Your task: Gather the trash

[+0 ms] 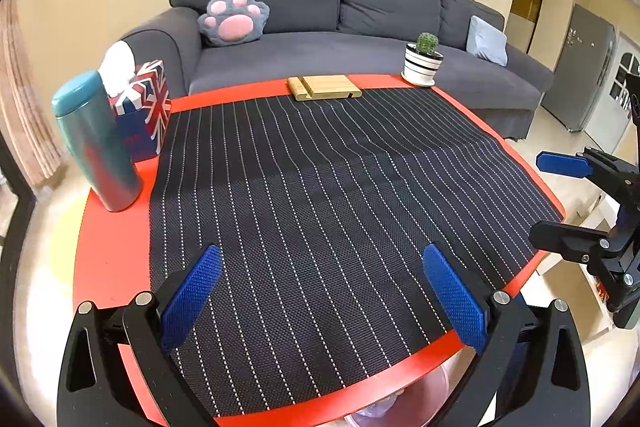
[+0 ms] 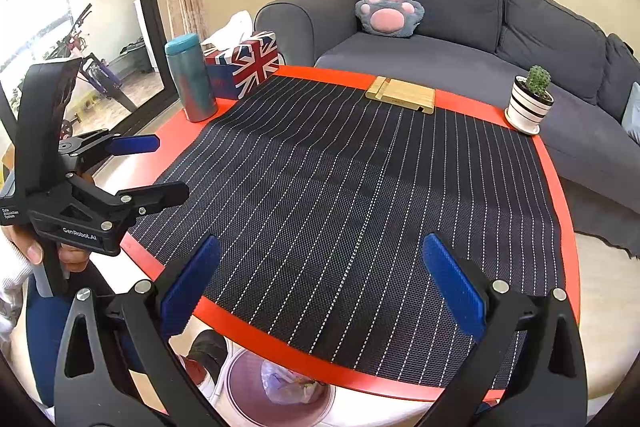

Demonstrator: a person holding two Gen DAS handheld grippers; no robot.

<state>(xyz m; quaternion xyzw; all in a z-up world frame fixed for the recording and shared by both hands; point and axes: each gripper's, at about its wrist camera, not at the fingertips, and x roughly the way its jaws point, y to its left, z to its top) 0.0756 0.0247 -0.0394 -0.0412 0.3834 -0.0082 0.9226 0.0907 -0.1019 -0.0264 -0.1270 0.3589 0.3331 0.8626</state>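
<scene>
Bin (image 2: 240,379) half hidden under table (image 2: 280,343); crumpled contents (image 2: 286,385) unidentifiable; bin cut by bottom edge.

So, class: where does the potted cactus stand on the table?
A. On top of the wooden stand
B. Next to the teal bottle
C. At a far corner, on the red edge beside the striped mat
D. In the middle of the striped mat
C: the potted cactus sits on the table's red edge, off the striped mat, far from the teal bottle and wooden stand.
</scene>
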